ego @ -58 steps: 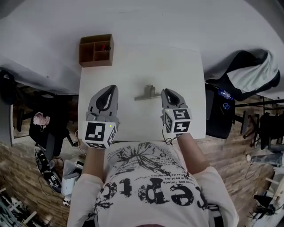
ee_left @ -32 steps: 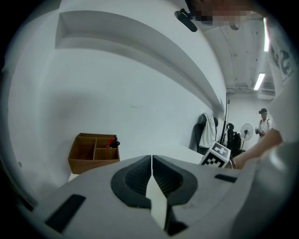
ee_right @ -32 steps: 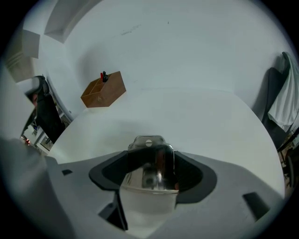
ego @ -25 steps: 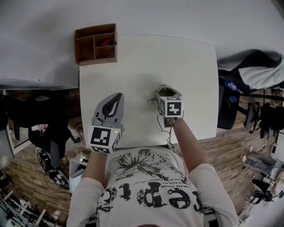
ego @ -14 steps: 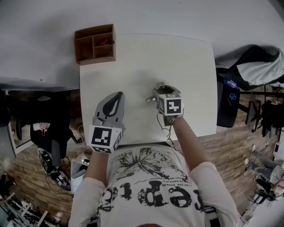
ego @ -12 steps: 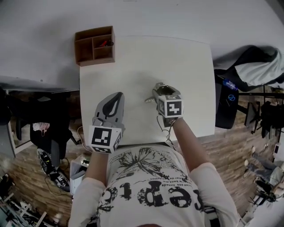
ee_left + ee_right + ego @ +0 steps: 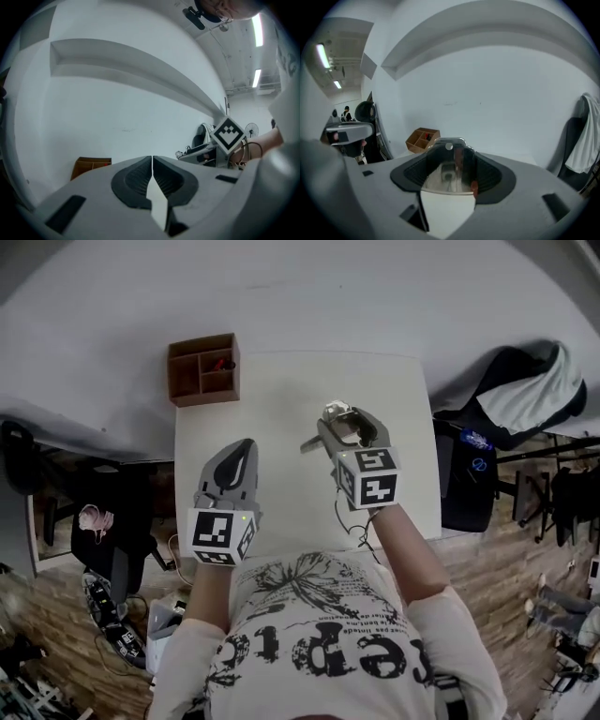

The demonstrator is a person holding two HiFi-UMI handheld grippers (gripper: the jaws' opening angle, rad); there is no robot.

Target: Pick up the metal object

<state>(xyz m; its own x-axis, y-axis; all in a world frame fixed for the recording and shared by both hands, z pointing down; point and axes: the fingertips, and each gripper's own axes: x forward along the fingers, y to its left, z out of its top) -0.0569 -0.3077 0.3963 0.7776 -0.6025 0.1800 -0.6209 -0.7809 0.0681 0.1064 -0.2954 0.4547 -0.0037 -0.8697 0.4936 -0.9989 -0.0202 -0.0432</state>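
Right gripper view: right gripper (image 7: 449, 163) clamps the metal object (image 7: 445, 180) at mid-body. Polished, rigid; likely heavy and slick, so a firm central hold suits. Head view: it sits over the desk (image 7: 272, 413), one end jutting left. Left gripper (image 7: 152, 177) closed, empty.

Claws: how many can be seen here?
2. The left claw is shut and empty, over the left of the table; the right claw, beside it, grips the metal object.

Most of metal object (image 7: 312, 441) hidden within right gripper (image 7: 345, 423) jaws; wooden organizer (image 7: 173, 371) contents indistinct.
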